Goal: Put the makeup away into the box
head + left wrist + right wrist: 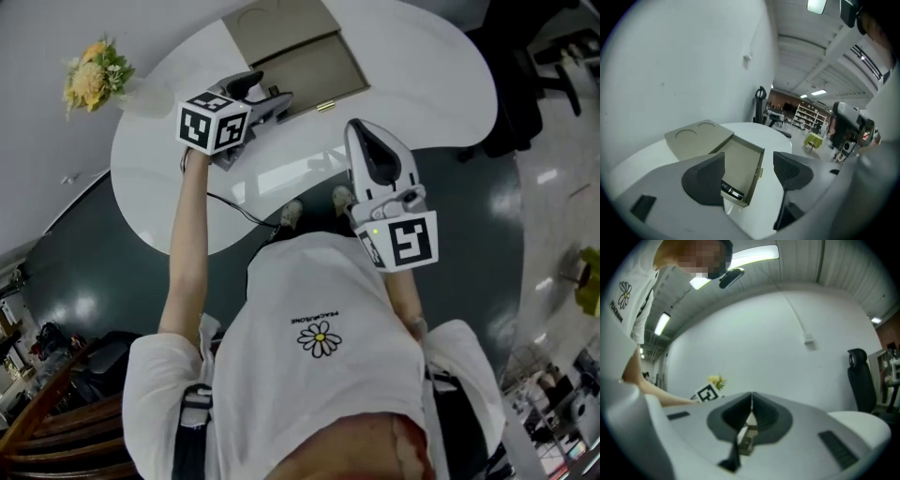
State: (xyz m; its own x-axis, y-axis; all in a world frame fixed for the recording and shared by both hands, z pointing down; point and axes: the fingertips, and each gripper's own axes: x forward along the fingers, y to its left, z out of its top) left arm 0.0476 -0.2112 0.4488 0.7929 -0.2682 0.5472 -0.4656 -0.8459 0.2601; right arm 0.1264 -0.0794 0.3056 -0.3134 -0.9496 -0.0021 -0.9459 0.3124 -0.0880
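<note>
Already, makeup lay inside the box.
Low centre, my left gripper, spread wide, framed it; my right gripper was pinched together.

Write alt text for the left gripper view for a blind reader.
The left gripper holds its jaws apart and empty above an open tan box on a white table. A dark makeup item lies in the box's near corner; the lid lies beyond.

We see the tan box lying open just ahead of our left gripper, its lid flat beyond. A dark makeup tube rests in the box's nearest corner.
</note>
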